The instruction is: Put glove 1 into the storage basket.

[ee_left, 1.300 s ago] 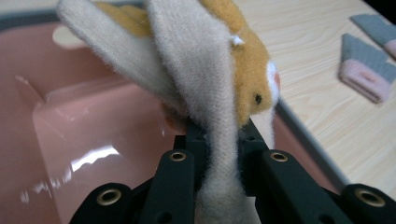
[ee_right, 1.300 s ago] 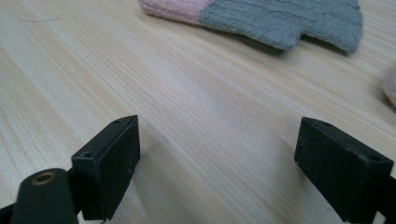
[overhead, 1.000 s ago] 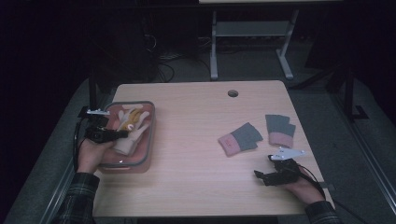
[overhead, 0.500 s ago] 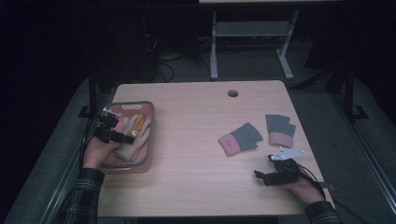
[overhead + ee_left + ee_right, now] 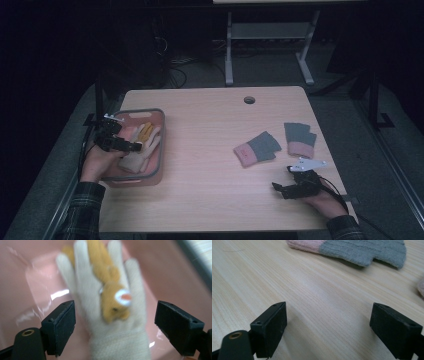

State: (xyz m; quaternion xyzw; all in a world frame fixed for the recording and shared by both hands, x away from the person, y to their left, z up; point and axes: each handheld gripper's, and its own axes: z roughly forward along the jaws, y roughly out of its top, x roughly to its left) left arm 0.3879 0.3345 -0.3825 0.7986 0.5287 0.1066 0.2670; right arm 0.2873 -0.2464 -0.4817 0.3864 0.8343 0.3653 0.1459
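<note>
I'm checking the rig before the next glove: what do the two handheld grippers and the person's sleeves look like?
Both are black. The left gripper and right gripper each end in two blocky black jaws with flat pads; in the gripper views a brass-coloured eyelet sits at the left jaw's base. The right one carries a pale grey three-cornered plate on top. Dark cables trail from both. The person wears dark plaid sleeves.

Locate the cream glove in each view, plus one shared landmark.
High view: cream glove lies in the pink basket at table's left, by the left gripper.
Left gripper view: centre, between the open jaws, orange glove on it.
Right gripper view: not in it.
Shared landmark: the pink basket.
</note>
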